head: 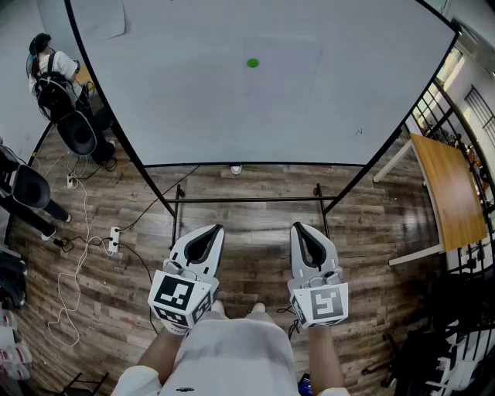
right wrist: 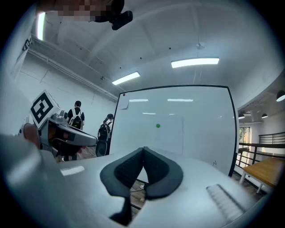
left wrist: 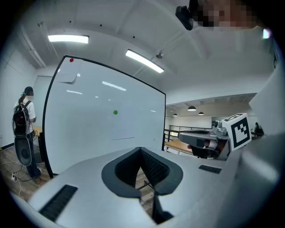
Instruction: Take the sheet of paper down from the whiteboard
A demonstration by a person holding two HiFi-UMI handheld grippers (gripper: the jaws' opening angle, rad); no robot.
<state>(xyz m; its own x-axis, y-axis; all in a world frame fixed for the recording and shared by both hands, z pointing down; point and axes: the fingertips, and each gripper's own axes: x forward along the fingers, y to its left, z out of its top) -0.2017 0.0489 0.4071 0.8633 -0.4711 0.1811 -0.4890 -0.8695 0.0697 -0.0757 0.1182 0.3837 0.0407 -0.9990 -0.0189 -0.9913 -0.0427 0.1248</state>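
A white sheet of paper (head: pixel 282 81) hangs on the big whiteboard (head: pixel 193 116), pinned at its top by a green round magnet (head: pixel 253 63). In the left gripper view the paper (left wrist: pixel 124 127) and magnet (left wrist: pixel 115 112) lie straight ahead, well beyond the jaws. The right gripper view shows the same paper (right wrist: pixel 171 133) and magnet (right wrist: pixel 157 126). My left gripper (head: pixel 217 227) and right gripper (head: pixel 297 226) hover side by side over the floor, well short of the board. Both are shut with nothing between the pads. Left jaws (left wrist: pixel 140 149) and right jaws (right wrist: pixel 143 149) meet at the tips.
A second sheet (head: pixel 100 19) sits at the board's upper left corner. The board's stand bar (head: pixel 251 199) crosses the floor ahead of me. A wooden table (head: pixel 448 189) and railing are on the right. A person (head: pixel 50 73), office chairs and a power strip (head: pixel 114 240) with cables are on the left.
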